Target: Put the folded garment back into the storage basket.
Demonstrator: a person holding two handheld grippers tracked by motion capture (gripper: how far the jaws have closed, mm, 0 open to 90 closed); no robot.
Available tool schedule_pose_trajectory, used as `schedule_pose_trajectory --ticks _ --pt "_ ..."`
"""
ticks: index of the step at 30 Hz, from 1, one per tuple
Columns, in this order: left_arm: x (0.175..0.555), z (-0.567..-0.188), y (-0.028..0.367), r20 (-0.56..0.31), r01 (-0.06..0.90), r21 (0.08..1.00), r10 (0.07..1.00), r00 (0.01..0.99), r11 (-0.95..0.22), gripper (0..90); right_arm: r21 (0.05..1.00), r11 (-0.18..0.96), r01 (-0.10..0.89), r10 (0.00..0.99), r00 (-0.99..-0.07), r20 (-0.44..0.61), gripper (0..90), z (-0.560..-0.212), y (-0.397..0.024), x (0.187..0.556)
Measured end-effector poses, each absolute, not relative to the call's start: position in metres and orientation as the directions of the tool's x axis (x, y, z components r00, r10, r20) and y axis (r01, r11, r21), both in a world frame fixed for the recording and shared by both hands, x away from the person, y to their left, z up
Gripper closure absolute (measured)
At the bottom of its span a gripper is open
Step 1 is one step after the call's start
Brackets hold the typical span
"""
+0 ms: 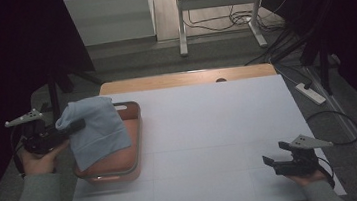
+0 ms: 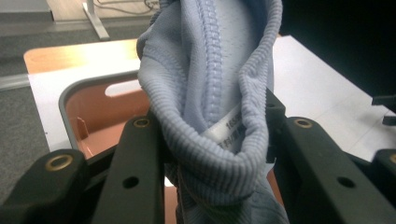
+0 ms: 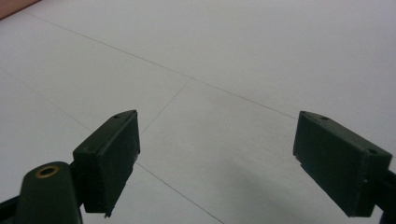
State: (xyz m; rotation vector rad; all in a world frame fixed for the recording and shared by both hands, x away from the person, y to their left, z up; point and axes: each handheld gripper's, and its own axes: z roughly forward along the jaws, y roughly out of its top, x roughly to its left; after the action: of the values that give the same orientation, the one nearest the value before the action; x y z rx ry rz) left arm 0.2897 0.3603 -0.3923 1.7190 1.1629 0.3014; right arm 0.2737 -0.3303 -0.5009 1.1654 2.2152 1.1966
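The left gripper has its fingers clamped on a bunched ribbed edge of a light blue garment, holding it up so the cloth hangs over the left end of a reddish-brown basin at the left of the white surface. A white label shows inside the gathered fold. The right gripper hovers low over the near right part of the surface, well apart from the basin, its fingers spread wide with nothing between them.
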Motion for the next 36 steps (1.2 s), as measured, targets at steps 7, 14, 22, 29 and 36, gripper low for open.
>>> schedule_pose_trajectory --ticks 7,14,22,29,36 --pt "0.3 -0.401 0.349 -0.277 0.595 0.796 0.809 0.519 -0.109 62.9 0.816 0.3 0.494 0.803 -0.592 0.063 15.3 -0.501 -0.331 0.274" --pt "0.31 -0.409 0.341 -0.253 0.631 0.759 0.819 0.515 -0.162 62.8 0.816 0.298 0.495 0.804 -0.591 0.065 15.3 -0.501 -0.331 0.274" --pt "0.317 -0.417 0.331 -0.235 0.654 0.727 0.818 0.524 -0.21 62.7 0.815 0.299 0.497 0.804 -0.59 0.065 15.3 -0.501 -0.331 0.274" --pt "0.325 -0.424 0.324 -0.233 0.674 0.701 0.818 0.526 -0.234 62.3 0.815 0.299 0.497 0.805 -0.59 0.065 15.3 -0.502 -0.331 0.274" --pt "0.328 -0.428 0.319 -0.219 0.68 0.692 0.827 0.517 -0.242 61.0 0.815 0.298 0.497 0.805 -0.59 0.066 15.3 -0.502 -0.332 0.274"
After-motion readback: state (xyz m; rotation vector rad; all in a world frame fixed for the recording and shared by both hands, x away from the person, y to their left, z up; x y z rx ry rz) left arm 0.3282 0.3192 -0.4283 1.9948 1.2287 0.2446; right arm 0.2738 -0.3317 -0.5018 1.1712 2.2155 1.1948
